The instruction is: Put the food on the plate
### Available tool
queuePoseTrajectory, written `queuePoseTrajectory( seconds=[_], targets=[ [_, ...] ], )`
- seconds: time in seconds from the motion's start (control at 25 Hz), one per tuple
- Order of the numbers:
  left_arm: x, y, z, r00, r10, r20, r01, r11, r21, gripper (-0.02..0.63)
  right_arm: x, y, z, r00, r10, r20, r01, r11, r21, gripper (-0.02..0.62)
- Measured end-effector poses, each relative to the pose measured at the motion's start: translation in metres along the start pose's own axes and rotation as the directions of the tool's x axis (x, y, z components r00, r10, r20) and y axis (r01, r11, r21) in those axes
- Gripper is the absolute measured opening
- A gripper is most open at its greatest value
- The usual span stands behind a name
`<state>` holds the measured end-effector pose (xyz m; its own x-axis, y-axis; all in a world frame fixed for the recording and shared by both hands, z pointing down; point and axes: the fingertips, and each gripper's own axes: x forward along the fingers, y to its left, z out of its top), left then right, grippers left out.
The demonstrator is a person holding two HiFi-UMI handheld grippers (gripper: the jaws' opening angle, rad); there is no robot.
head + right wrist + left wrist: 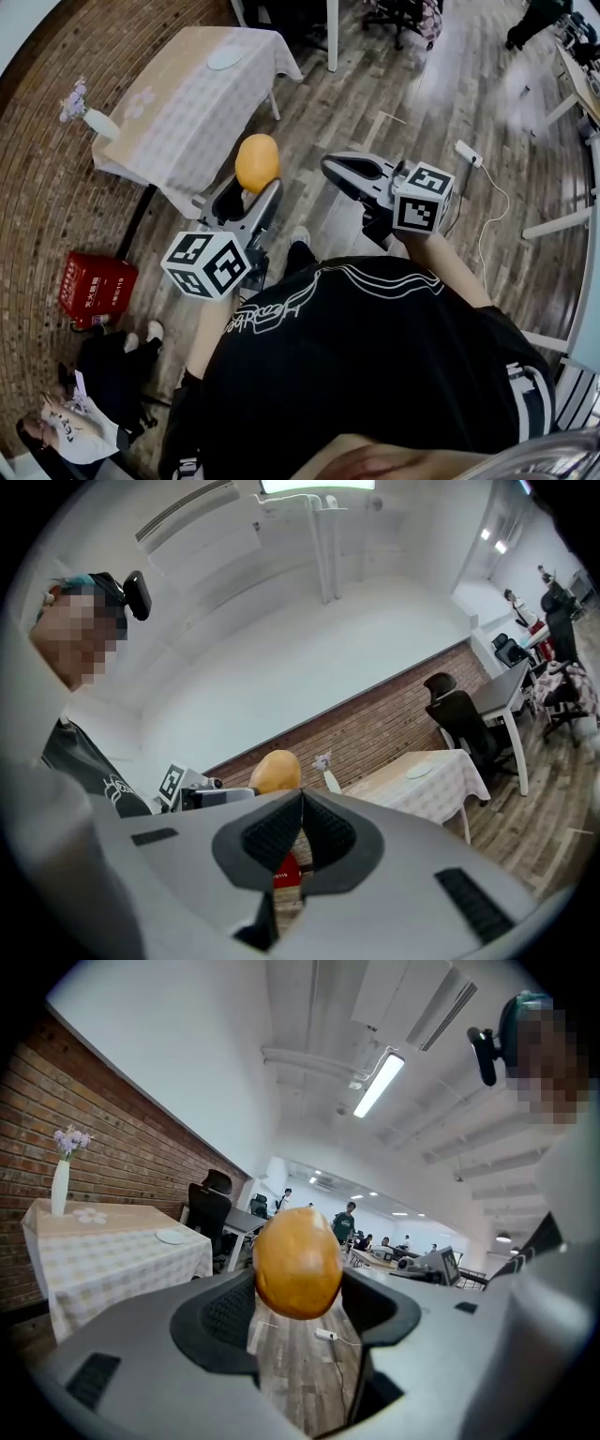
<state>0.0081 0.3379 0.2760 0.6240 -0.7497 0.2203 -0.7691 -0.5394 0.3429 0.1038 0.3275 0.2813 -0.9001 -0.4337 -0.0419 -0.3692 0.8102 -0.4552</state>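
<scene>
Food in the left gripper, plate on the surface ahead

At far left a vase [98,122] stands on the edge of the cloth-covered surface [187,103], and the empty plate [225,59] lies toward that surface's far end. The left gripper [246,199] is held well short of it, over the wooden floor. Its fingers [220,1312] stand wide and clamp the rounded orange-yellow food [257,161] by its sides, so the food's longer axis is upright and its top sticks out above them. From the food, the plate lies ahead and slightly left, beyond the surface's near edge. To the right, the right gripper [330,169] has its fingers pressed together on nothing and is farther from the plate, so I judge the carry to be the left hand's job.
</scene>
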Motion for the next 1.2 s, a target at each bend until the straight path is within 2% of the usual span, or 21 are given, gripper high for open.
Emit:
queuePoseTrajectory(
  seconds=[0.4, 0.68, 1.2],
  targets=[
    [0.036, 0.041, 0.012, 1.000, -0.022, -0.006, 0.022, 1.000, -0.006, 0.284, 0.034, -0.043, 0.010, 1.000, -0.025, 0.001, 0.025, 1.000, 0.000, -0.003],
    [0.074, 0.097, 0.037, 0.999, -0.030, -0.019, 0.030, 0.999, -0.033, 0.284, 0.082, -0.092, 0.027, 0.999, -0.046, -0.013, 0.047, 0.999, 0.024, -0.003],
    [0.176, 0.223, 0.098, 0.997, -0.052, -0.062, 0.048, 0.996, -0.074, 0.284, 0.181, -0.214, 0.077, 0.993, -0.117, -0.028, 0.119, 0.990, 0.074, -0.003]
  ],
)
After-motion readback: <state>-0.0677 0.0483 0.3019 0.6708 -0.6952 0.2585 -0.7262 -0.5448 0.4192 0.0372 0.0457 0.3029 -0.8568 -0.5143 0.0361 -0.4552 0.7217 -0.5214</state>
